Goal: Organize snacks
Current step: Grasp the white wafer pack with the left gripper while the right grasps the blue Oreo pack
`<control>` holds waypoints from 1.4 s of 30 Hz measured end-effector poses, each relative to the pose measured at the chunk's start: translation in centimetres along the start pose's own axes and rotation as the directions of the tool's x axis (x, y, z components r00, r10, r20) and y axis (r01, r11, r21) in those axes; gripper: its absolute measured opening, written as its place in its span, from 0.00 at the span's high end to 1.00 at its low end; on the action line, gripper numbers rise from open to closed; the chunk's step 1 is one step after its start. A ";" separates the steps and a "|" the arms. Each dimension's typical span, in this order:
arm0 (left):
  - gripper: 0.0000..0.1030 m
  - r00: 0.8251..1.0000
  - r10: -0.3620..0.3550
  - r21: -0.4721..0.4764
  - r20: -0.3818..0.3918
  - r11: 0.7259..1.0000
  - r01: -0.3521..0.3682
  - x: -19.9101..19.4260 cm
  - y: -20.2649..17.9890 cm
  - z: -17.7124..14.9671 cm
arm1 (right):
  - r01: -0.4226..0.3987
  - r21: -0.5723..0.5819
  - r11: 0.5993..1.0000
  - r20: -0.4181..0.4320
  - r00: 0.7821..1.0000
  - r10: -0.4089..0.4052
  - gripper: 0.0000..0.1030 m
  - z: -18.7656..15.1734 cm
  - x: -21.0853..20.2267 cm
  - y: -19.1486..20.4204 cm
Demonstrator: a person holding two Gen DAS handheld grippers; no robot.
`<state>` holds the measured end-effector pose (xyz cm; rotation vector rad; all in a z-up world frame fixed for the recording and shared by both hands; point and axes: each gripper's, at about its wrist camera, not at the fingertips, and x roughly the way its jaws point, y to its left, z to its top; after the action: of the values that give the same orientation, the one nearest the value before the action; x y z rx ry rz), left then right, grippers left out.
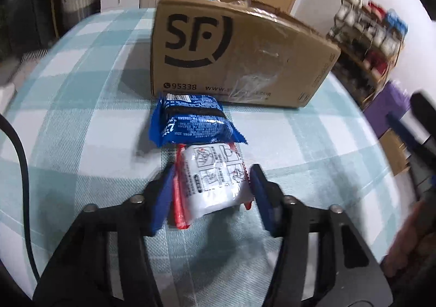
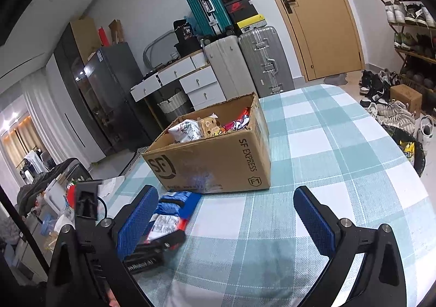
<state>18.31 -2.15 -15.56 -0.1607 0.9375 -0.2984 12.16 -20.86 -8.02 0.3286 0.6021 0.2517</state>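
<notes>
A white and red snack packet (image 1: 211,183) lies on the checked tablecloth (image 1: 81,121), between the blue pads of my left gripper (image 1: 212,184), which touch its sides. A blue snack packet (image 1: 192,121) lies just beyond it, against the front of the open SF cardboard box (image 1: 234,53). In the right wrist view the box (image 2: 218,160) holds several snacks (image 2: 212,125). My right gripper (image 2: 226,211) is open and empty above the table, with the blue packet (image 2: 177,203), the white packet (image 2: 166,225) and the left gripper (image 2: 169,236) at its left.
A black cable (image 1: 19,149) runs along the table's left edge. Suitcases (image 2: 245,61), drawers (image 2: 190,78) and a door (image 2: 316,15) stand beyond the table. A shoe rack (image 2: 408,29) and shoes (image 2: 387,105) fill the right side.
</notes>
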 end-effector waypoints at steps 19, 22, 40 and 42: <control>0.58 0.982 -0.093 -0.068 0.163 0.992 0.105 -7.8 3.0 -1.2 | 0.040 -0.003 0.999 -0.032 0.999 -0.040 0.02 -0.8 0.8 -0.2; 0.58 0.969 -0.045 -0.102 0.244 0.992 0.072 -10.5 4.7 -1.2 | -0.008 -0.002 1.000 -0.086 0.996 0.008 0.02 -1.2 1.8 0.1; 0.58 0.904 0.151 -0.225 0.399 0.972 -0.063 -17.0 11.8 -1.9 | 0.003 -0.154 0.988 -0.357 0.932 -0.059 0.02 -2.5 14.7 9.9; 0.58 0.907 0.149 -0.234 0.395 0.970 -0.057 -16.9 11.8 -1.8 | 0.004 -0.154 0.988 -0.371 0.926 -0.062 0.02 -2.5 16.2 10.7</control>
<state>9.57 14.39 -6.77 -0.3602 0.5540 -0.0546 22.08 -5.24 -14.26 0.1218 0.9613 0.3290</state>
